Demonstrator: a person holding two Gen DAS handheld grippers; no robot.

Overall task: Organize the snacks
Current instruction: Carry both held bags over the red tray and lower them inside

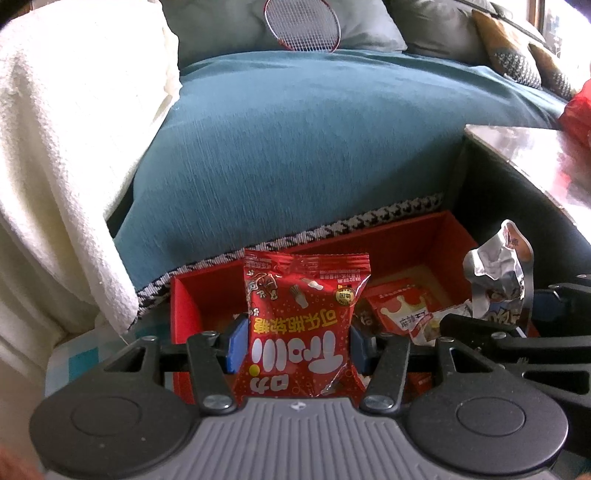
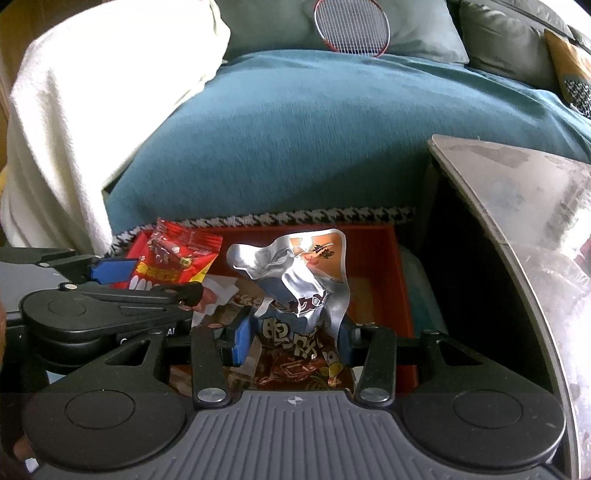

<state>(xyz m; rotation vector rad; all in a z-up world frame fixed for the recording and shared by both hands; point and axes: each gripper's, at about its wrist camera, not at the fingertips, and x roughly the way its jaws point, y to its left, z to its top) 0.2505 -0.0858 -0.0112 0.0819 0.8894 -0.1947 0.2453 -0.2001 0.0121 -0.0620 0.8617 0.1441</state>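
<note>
My left gripper (image 1: 297, 341) is shut on a red gummy-candy packet (image 1: 301, 317), held upright over the left part of a red box (image 1: 448, 230). The right gripper (image 2: 293, 341) is shut on a crumpled silver and brown snack bag (image 2: 295, 295) over the same red box (image 2: 400, 273). Each gripper shows in the other's view: the right gripper (image 1: 517, 325) at the right with the silver bag (image 1: 498, 269), the left gripper (image 2: 122, 280) at the left with the red packet (image 2: 173, 258). Other snack packets (image 1: 400, 306) lie inside the box.
The box stands on the floor against a sofa with a teal cover (image 1: 314, 140). A white blanket (image 1: 66, 147) hangs at the left. A glossy table top (image 2: 517, 221) juts in at the right. A racket head (image 1: 301, 24) leans on grey cushions behind.
</note>
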